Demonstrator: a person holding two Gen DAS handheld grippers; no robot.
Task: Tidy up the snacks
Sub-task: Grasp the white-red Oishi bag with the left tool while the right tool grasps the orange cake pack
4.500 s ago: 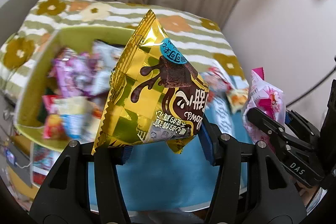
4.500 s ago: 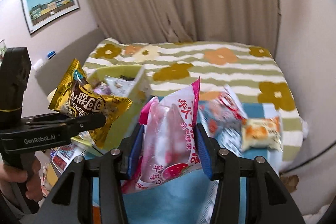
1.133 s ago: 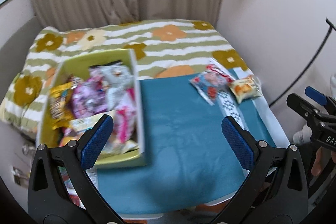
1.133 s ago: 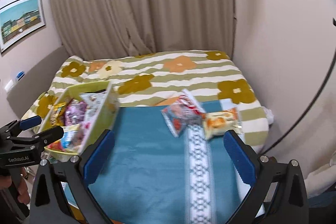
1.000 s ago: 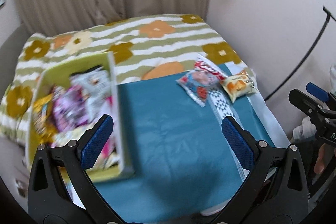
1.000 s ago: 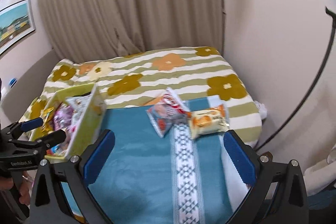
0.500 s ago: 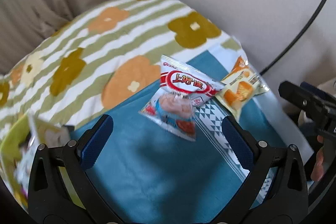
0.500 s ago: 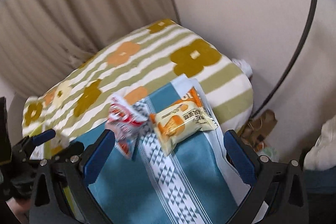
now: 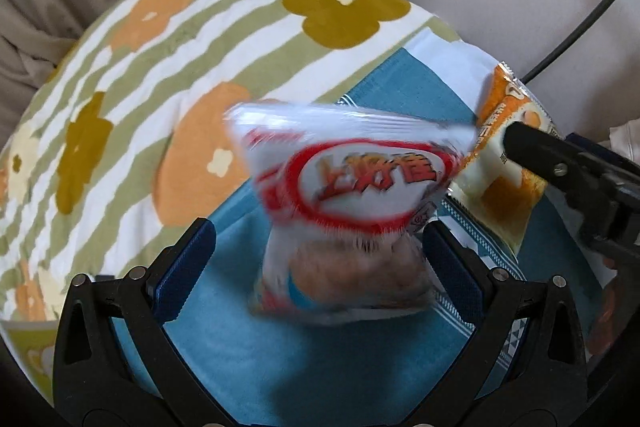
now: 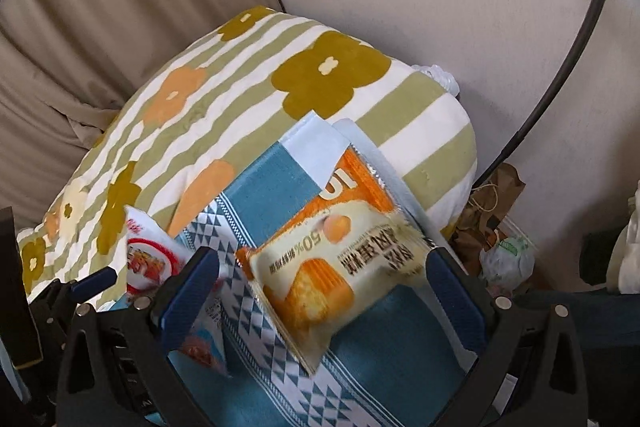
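On the blue cloth [image 10: 256,187] near its far right corner, the orange cake packet [image 10: 332,263] sits inside the spread, empty right gripper [image 10: 324,291]. Beside it, the red-white snack bag [image 9: 352,203] sits between the spread fingers of the left gripper [image 9: 316,259]. Closing on puffy film could let either bag squirt out; the grippers crowd each other.

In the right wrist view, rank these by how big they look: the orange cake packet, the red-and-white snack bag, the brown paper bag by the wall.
1. orange cake packet, clearly largest, though it lies nearest the camera.
2. and 3. red-and-white snack bag and brown paper bag look alike; the snack bag is partly hidden behind the right gripper, so I won't rank them.
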